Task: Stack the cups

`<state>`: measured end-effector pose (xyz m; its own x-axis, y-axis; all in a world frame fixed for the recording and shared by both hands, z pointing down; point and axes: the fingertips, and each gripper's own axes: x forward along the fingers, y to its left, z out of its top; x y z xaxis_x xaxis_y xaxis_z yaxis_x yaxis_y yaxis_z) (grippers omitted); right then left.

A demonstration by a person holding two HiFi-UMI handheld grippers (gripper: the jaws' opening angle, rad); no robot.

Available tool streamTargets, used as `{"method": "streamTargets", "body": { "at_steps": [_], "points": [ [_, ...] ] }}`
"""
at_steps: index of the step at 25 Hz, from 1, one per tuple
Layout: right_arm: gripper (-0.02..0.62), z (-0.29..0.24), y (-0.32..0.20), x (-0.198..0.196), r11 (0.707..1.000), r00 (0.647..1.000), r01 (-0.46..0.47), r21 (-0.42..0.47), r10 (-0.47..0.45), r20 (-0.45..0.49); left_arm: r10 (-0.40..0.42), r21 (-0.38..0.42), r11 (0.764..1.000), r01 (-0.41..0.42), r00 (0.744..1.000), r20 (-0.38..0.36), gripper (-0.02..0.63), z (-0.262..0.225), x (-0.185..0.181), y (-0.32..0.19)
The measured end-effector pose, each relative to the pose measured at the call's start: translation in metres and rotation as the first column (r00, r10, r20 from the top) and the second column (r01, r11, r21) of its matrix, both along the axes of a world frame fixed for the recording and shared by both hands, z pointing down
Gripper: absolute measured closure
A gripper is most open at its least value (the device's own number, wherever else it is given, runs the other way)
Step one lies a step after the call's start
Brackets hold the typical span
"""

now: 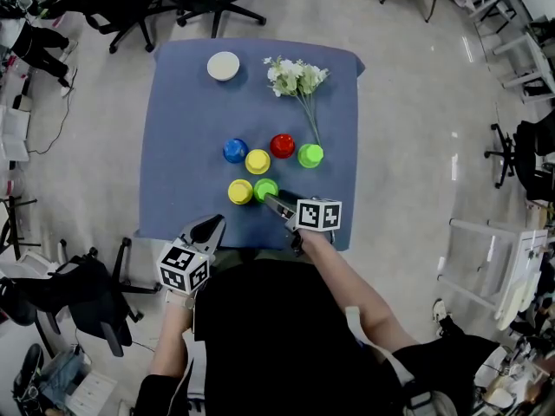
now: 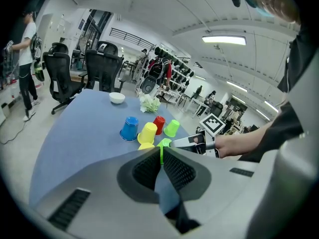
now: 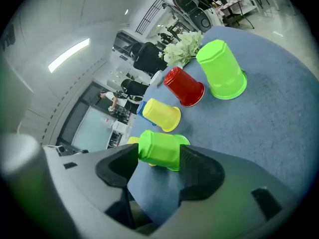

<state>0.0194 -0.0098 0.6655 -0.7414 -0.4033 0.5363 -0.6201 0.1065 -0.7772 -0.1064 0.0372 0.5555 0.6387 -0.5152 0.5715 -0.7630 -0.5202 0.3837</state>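
Six upturned cups stand on the blue tablecloth (image 1: 191,120): blue (image 1: 235,151), yellow (image 1: 257,161), red (image 1: 283,146) and green (image 1: 310,155) in the far row, a second yellow (image 1: 240,191) and a second green (image 1: 265,189) nearer. My right gripper (image 3: 159,156) reaches in from the front edge, both pads against the sides of the near green cup (image 3: 159,151), which still stands on the cloth. The left gripper (image 2: 161,151) hovers shut and empty at the front edge, left of the cups. In the right gripper view the near yellow cup (image 3: 132,140) is mostly hidden.
A white bowl (image 1: 224,66) and a bunch of white flowers (image 1: 297,78) lie at the far side of the cloth. Office chairs stand beyond the table's far edge, and a black chair (image 1: 87,293) sits at my left.
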Motion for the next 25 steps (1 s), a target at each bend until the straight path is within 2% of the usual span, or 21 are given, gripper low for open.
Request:
{"method": "streamTargets", "body": {
  "at_steps": [4, 7, 9, 13, 15, 20, 25],
  "points": [
    [0.325, -0.002, -0.001, 0.018, 0.999, 0.999, 0.012, 0.033, -0.011, -0.050, -0.003, 0.004, 1.000, 0.003, 1.000, 0.001, 0.597, 0.001, 0.001, 0.000],
    [0.324, -0.010, -0.009, 0.040, 0.997, 0.997, -0.024, 0.073, 0.029, -0.077, -0.007, 0.005, 1.000, 0.007, 1.000, 0.001, 0.597, 0.000, 0.002, 0.000],
    [0.325, -0.017, -0.022, 0.060, 0.990, 0.988, -0.051, 0.133, 0.069, -0.141, -0.011, 0.004, 1.000, 0.011, 1.000, 0.001, 0.597, -0.001, 0.004, 0.000],
    [0.315, -0.021, -0.050, 0.105, 0.966, 0.925, -0.028, 0.258, 0.122, -0.359, -0.027, 0.000, 1.000, 0.027, 1.000, 0.007, 0.597, -0.001, 0.006, 0.003],
    [0.305, -0.023, -0.063, 0.118, 0.954, 0.893, 0.009, 0.300, 0.127, -0.432, -0.038, -0.003, 0.999, 0.038, 0.999, 0.011, 0.597, -0.001, 0.007, 0.006],
    [0.295, -0.019, -0.088, 0.124, 0.931, 0.828, 0.110, 0.348, 0.108, -0.550, -0.079, -0.010, 0.997, 0.079, 0.997, 0.023, 0.597, 0.001, 0.002, 0.013],
    [0.297, -0.001, -0.097, 0.120, 0.936, 0.786, 0.166, 0.311, 0.065, -0.615, -0.119, -0.014, 0.993, 0.119, 0.993, 0.024, 0.597, 0.002, -0.005, 0.019]
  ]
}}
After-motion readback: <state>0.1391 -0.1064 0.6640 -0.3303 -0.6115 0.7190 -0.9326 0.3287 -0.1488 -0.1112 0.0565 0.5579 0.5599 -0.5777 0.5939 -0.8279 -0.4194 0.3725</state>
